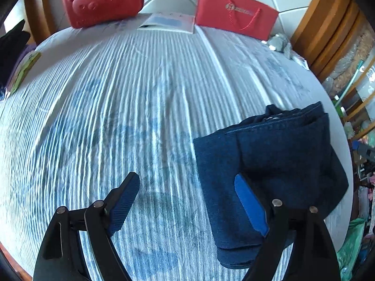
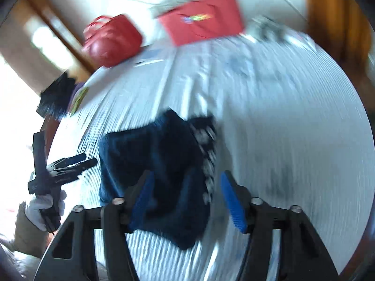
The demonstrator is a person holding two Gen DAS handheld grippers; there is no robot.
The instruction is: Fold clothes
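Note:
A folded pair of dark blue jeans (image 1: pixel 264 164) lies on the striped white-and-blue bedsheet (image 1: pixel 131 107). My left gripper (image 1: pixel 187 187) is open and empty, its right finger over the jeans' near left edge, its left finger over bare sheet. In the right wrist view, which is motion-blurred, the jeans (image 2: pixel 161 161) lie just ahead of my right gripper (image 2: pixel 187 187), which is open and empty above them. The left gripper (image 2: pixel 77 164) shows there to the left of the jeans, held in a gloved hand.
A red bear-shaped case (image 1: pixel 103 0), a red paper bag (image 1: pixel 236 11) and a white envelope (image 1: pixel 168 23) stand at the far edge by the wall. A grey soft toy (image 1: pixel 279 42) lies far right. Dark clothes (image 1: pixel 11 46) sit at the left edge. Wooden furniture (image 1: pixel 328 28) is on the right.

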